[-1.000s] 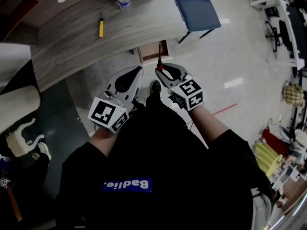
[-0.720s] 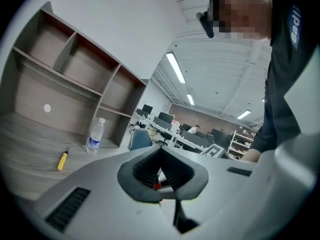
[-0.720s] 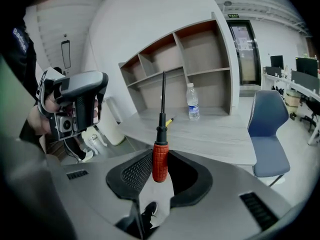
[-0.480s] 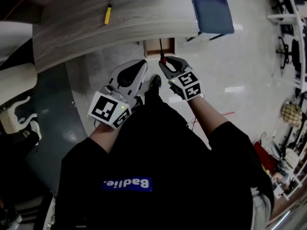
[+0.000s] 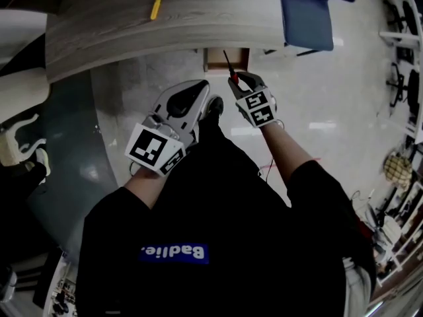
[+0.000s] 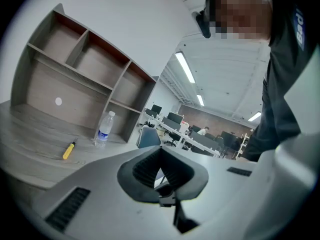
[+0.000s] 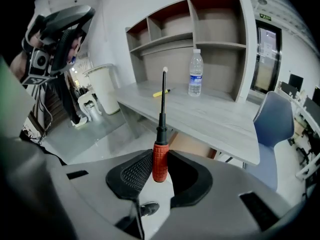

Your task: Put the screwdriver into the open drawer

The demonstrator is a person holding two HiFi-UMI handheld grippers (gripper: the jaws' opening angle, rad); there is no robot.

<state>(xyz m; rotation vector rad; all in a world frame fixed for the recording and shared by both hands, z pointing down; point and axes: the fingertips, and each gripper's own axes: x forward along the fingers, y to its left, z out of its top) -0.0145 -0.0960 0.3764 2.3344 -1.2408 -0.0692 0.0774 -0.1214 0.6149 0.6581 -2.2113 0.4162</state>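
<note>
Lowered toward drawer point(image 5: 215, 58), red-handled screwdriver point(image 7: 160, 161) has thin black shaft.

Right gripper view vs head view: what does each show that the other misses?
Right gripper view only: the shelf unit and the pads pressing on the screwdriver. Head view only: the left hand-held gripper. Both: the screwdriver in the right hand-held gripper, the yellow tool, the desk, the blue chair.
</note>
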